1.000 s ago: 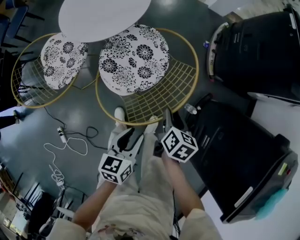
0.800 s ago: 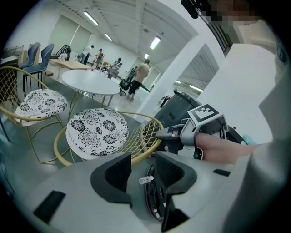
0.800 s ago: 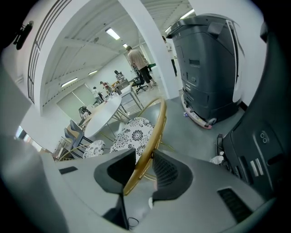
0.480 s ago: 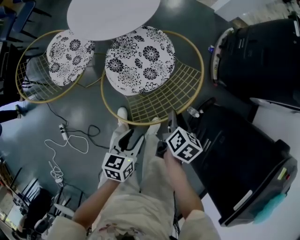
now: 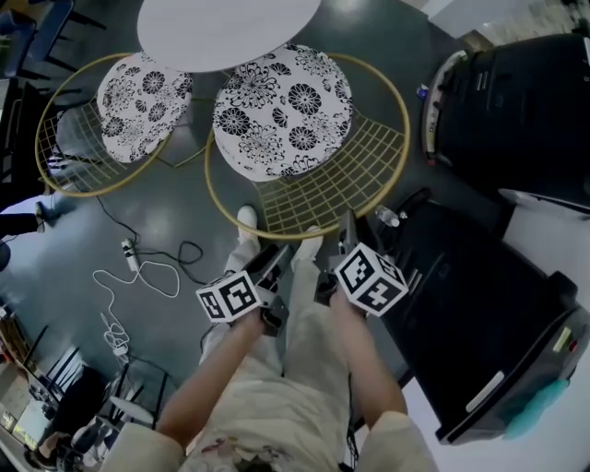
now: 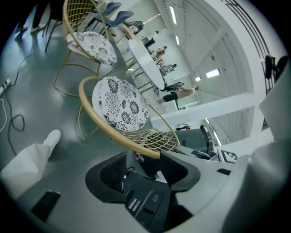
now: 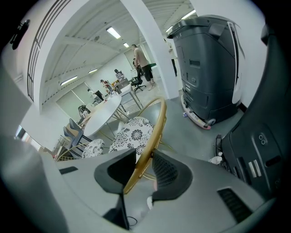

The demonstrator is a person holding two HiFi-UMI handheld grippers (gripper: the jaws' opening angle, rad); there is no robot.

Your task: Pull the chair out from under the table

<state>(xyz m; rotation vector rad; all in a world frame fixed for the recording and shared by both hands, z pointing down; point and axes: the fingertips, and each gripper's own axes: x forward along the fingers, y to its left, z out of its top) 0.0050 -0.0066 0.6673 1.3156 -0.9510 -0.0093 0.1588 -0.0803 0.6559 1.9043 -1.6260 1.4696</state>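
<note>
The near chair (image 5: 281,111) has a floral cushion and a gold wire frame, and it stands just out from the white round table (image 5: 230,28). My right gripper (image 5: 348,223) is shut on the chair's gold rim (image 7: 157,118) at the near right; the rim runs between its pads (image 7: 166,170). My left gripper (image 5: 275,254) is at the rim's near left edge. Its jaws are opening, with the rim (image 6: 109,125) crossing just at their tips and neither pad pressing on it.
A second floral chair (image 5: 138,97) stands to the left, partly under the table. Large black machines (image 5: 516,111) and a black bin (image 5: 479,313) crowd the right side. A white cable (image 5: 138,277) lies on the floor at left. My shoes (image 5: 246,221) are below the rim.
My left gripper has rolled over and shifted a little to the right towards the rim, and its jaws have spread. The right gripper has stayed on the rim.
</note>
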